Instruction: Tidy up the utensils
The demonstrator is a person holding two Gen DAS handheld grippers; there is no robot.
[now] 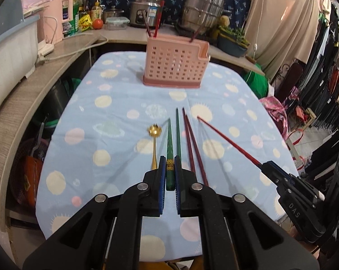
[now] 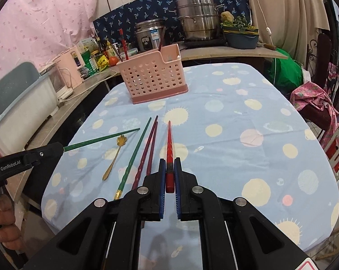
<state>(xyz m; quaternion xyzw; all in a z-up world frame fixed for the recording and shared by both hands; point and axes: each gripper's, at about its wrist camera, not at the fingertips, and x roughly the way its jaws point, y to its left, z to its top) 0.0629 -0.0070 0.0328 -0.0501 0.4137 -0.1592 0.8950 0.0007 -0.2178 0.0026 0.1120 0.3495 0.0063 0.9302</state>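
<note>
My left gripper [image 1: 169, 159] is shut on a green chopstick [image 1: 169, 141], held above the blue dotted tablecloth [image 1: 115, 94]; it also shows in the right wrist view [image 2: 102, 138]. My right gripper [image 2: 169, 160] is shut on a red chopstick [image 2: 169, 144], seen from the left wrist view [image 1: 228, 141] as raised at the right. On the cloth lie a second green chopstick [image 2: 135, 153], two dark red chopsticks [image 2: 149, 146] and a gold spoon [image 2: 115, 155]. A pink perforated utensil holder [image 1: 176, 65] stands at the far end with several chopsticks in it.
A curved wooden counter [image 1: 34, 74] wraps the left and back, carrying pots, a rice cooker [image 1: 147, 11], bottles, a tomato and a pink appliance. A planter [image 1: 232, 40] sits at the back right. Clothes racks stand to the right.
</note>
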